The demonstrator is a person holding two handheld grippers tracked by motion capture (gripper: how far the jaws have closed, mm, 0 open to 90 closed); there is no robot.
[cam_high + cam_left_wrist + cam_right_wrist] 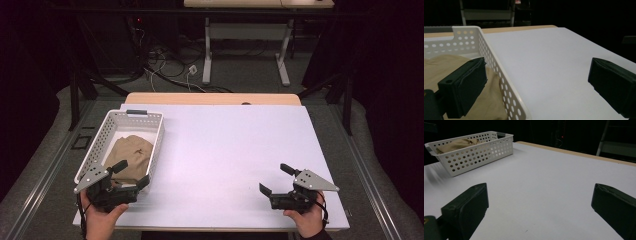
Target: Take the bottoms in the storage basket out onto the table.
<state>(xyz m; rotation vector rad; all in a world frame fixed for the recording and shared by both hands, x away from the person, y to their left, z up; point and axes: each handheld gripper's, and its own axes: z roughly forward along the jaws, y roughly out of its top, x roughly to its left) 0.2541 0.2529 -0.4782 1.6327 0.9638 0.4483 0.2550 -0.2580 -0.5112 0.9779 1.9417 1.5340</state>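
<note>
No legible txt, labels or nos. anywhere.

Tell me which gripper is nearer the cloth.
Left. The left gripper hangs open at the basket's near end, one jaw over the cloth. The right gripper is open over the bare table, far across from it.

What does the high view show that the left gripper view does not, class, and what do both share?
High view alone: the person's two hands, the right tongs open over the bare white tabletop, and cables on the floor behind. Left gripper view alone: a close look along the left tongs, one jaw over the cloth, the other over the tabletop. Both: the white perforated plastic basket holding the folded tan cloth.
</note>
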